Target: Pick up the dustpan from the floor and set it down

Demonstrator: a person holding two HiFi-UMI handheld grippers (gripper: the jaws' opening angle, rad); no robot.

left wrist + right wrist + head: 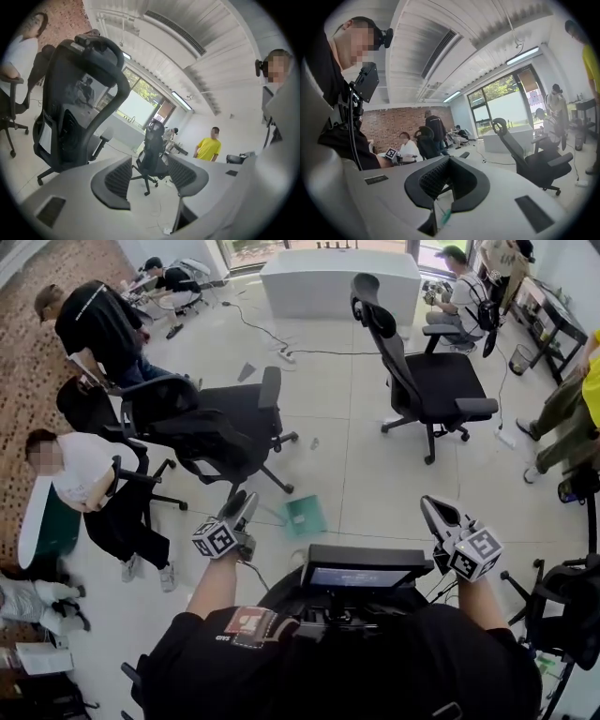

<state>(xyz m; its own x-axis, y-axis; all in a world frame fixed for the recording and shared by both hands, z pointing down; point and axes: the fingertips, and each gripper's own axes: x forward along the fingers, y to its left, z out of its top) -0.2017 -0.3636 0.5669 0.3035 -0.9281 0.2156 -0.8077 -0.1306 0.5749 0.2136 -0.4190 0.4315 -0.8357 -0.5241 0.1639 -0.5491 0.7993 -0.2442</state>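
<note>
Likely the dustpan (305, 516) is going to handle as a light, stiff plastic thing, slippery on its flat face, so a raised edge or the handle is looking like the best hold. A thin line at its 9 o'clock side may be that handle, but I cannot tell. It is showing as a small teal square, lying flat on the pale floor (375, 474), at 12 o'clock from the person and 4 o'clock from the nearest black chair (220, 427). Both grippers are hanging well apart from it. The left gripper (242, 508) is standing with jaws parted, nothing between them. The right gripper (434, 512) is keeping its 2 jaws together, empty.
</note>
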